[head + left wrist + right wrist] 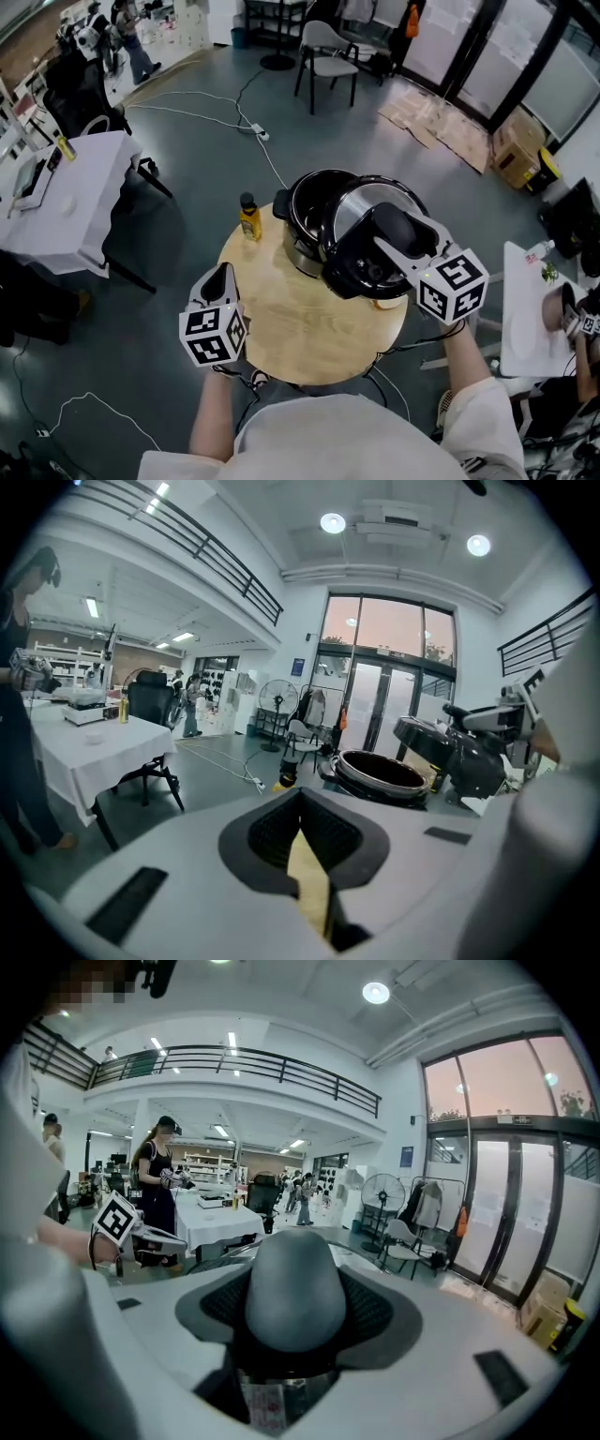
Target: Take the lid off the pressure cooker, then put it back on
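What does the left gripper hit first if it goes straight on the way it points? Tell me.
Probably the yellow bottle, almost dead ahead of the left gripper; the open pot lies right of that line. Depth is uncertain.

Bottle left of cooker

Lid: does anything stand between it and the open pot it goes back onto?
Nothing visible does. The right gripper holds the lid tilted above the pot's right side; the yellow bottle stands apart, left of the pot.
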{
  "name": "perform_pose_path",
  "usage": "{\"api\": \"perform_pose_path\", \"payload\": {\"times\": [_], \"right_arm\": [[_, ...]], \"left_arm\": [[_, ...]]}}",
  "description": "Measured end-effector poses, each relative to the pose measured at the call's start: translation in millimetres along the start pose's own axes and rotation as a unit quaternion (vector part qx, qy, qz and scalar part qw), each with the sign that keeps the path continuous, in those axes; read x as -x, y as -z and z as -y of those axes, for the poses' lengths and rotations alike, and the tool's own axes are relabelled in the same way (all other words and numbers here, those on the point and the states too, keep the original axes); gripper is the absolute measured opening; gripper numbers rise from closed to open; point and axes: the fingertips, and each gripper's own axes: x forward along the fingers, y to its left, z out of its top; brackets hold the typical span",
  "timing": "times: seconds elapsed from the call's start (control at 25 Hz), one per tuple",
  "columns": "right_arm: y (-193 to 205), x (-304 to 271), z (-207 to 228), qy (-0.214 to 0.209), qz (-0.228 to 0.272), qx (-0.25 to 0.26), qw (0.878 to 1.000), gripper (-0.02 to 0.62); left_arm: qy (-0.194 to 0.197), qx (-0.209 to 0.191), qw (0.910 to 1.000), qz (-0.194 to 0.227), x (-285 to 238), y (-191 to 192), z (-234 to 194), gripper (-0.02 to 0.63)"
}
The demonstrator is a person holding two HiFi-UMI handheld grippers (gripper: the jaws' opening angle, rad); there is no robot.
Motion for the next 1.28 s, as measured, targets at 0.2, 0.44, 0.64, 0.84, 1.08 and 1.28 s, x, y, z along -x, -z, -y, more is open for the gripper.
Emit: {"api": "perform_pose_path", "payload": {"times": [0.2,0.44,0.64,0.84,1.08,1.28], "right_arm": [[-9.5,-19.4,10.0,-0.036,0.002,0.023,0.999,0.282],[-7.4,-40.0,15.6,-0.082,-0.002,0.05,0.995,0.282],[-10.9,-63.5,18.9,-0.109,0.002,0.061,0.992,0.281],[-7.7,-82.9,23.2,-0.135,0.002,0.052,0.989,0.281],[-1.0,-101.8,25.2,-0.152,-0.005,0.054,0.987,0.282],[1.3,-119.9,25.1,-0.158,-0.009,0.047,0.986,0.282]], "left_arm": [[-0.034,0.01,0.9994,0.004,4.9,2.3,-7.5,-0.009],[-0.074,0.027,0.9969,0.004,11.3,16.0,-19.9,-0.009],[-0.092,0.035,0.9951,0.0,12.0,20.5,-23.5,-0.009],[-0.099,0.033,0.9945,-0.002,12.6,22.6,-23.6,-0.009],[-0.114,0.035,0.9929,-0.008,15.3,27.6,-29.8,-0.009],[-0.116,0.036,0.9924,-0.014,9.4,28.8,-38.4,-0.009]]}}
